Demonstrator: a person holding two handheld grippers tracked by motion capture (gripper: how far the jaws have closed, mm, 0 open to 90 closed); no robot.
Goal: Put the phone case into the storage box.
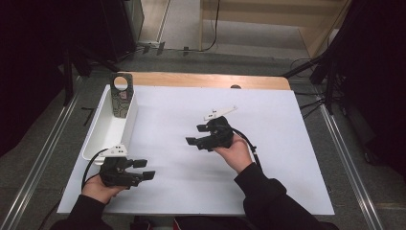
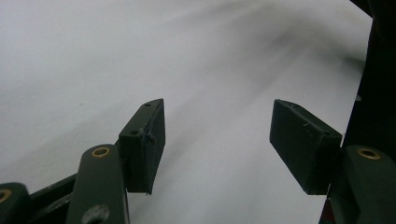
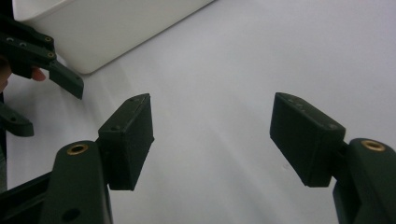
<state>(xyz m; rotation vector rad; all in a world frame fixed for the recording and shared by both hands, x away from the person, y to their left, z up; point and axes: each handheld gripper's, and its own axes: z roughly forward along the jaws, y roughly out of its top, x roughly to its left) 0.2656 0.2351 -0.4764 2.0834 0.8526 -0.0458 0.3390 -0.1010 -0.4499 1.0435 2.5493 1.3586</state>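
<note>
While both the left claw point(image 1: 146, 169) and the right claw point(image 1: 193, 135) hover spread and empty over the white desk point(image 1: 268, 158), the patterned brown card holder point(image 1: 121, 95), likely light and stiff, stands upright in the long white plastic tray point(image 1: 103, 136), best pinched by its flat sides.

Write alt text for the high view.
A person holds the left gripper and right gripper, both open, above a white table. A white bin at the left edge holds a patterned object.
</note>
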